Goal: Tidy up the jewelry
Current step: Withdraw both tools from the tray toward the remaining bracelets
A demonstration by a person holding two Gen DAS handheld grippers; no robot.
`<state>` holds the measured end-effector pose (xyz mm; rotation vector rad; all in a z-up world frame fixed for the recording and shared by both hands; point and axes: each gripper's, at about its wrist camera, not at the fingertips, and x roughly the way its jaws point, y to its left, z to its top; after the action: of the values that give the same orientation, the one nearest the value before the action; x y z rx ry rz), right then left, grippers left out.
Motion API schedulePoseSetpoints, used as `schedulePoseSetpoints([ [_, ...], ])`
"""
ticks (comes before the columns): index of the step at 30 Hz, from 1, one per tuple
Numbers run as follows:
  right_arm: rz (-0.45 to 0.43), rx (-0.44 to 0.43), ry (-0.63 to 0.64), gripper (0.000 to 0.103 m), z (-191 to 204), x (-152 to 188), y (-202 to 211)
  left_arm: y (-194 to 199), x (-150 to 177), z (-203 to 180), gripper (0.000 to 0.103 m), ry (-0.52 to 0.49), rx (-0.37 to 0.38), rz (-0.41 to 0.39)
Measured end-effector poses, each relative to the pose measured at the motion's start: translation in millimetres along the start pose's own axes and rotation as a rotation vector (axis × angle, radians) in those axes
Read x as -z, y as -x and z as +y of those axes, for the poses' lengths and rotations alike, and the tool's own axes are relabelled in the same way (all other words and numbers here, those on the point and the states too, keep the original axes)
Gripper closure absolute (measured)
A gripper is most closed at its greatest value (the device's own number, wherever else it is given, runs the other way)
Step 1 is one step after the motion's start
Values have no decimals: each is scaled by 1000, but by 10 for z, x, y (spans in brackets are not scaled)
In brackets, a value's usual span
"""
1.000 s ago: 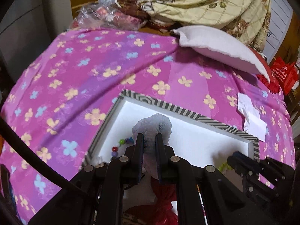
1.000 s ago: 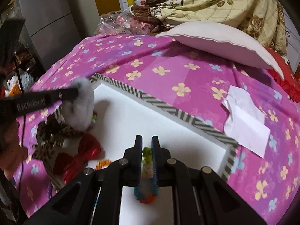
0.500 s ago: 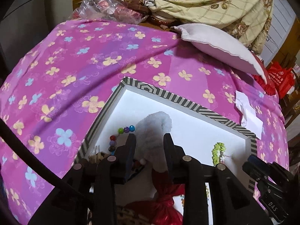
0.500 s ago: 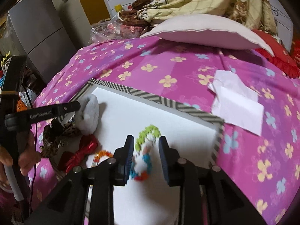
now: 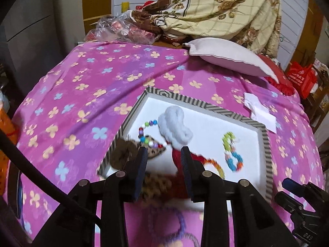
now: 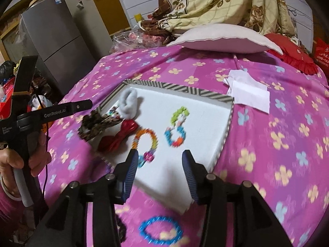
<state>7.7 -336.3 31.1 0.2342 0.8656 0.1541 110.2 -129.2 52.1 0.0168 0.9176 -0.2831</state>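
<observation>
A white tray with a striped rim [image 5: 224, 108] [image 6: 176, 87] lies on the pink flowered bedspread. In it lie a fluffy white scrunchie [image 5: 174, 125] [image 6: 128, 101], a multicolour bead string [image 5: 147, 126], a leopard-print bow [image 5: 152, 146] [image 6: 96, 126], a red bow [image 6: 118, 136], an orange-rainbow bracelet [image 6: 145, 142] and a green-blue bracelet [image 5: 232, 151] [image 6: 176, 128]. My left gripper [image 5: 163, 161] is open and empty over the tray's near edge. My right gripper [image 6: 159, 165] is open and empty above the tray's near side. A blue bracelet [image 6: 160, 231] and a purple one [image 5: 170, 224] lie on the bedspread outside the tray.
A white pillow [image 6: 224, 39] and a folded floral blanket [image 5: 222, 10] lie at the back. White paper [image 6: 248, 91] lies right of the tray. A crinkled plastic bag [image 5: 121, 29] sits at the back left, a grey fridge [image 6: 57, 41] beyond the bed.
Both grippers opened and pulled back. The left let go of the white scrunchie, the right let go of the green-blue bracelet; both now lie in the tray.
</observation>
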Motion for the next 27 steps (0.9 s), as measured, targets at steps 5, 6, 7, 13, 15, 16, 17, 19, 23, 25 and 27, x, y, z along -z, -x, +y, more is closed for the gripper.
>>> schedulePoseSetpoints([
  [5,-11,-17,-10,54,161,224,198,285,281,-17,61,-29,-18,-25],
  [6,-13,-16,-11,54,200,275,235,331,333,-14,61,-32,-21,-26],
  [7,-17,-18,-11,54,239,322,273,375,388,-8,61,-33,-25,-28],
  [13,-43,-31,-9,51,424,568,467,613,728,56,61,-23,-46,-44],
  [15,-49,-26,-3,48,504,656,522,667,837,62,61,-21,-46,-43],
  [16,-50,-22,3,47,544,692,541,694,885,63,61,-21,-47,-44],
  [17,-51,-19,8,47,572,721,561,726,941,64,62,-22,-48,-46],
  [19,-54,-15,17,47,635,794,599,790,1036,69,62,-24,-53,-52],
  [23,-60,-29,11,46,701,922,675,901,1190,79,62,-30,-66,-63],
  [25,-61,-23,17,45,732,973,700,950,1248,96,61,-21,-64,-65],
  [27,-62,-12,24,44,766,1016,723,989,1309,106,61,-11,-53,-60],
])
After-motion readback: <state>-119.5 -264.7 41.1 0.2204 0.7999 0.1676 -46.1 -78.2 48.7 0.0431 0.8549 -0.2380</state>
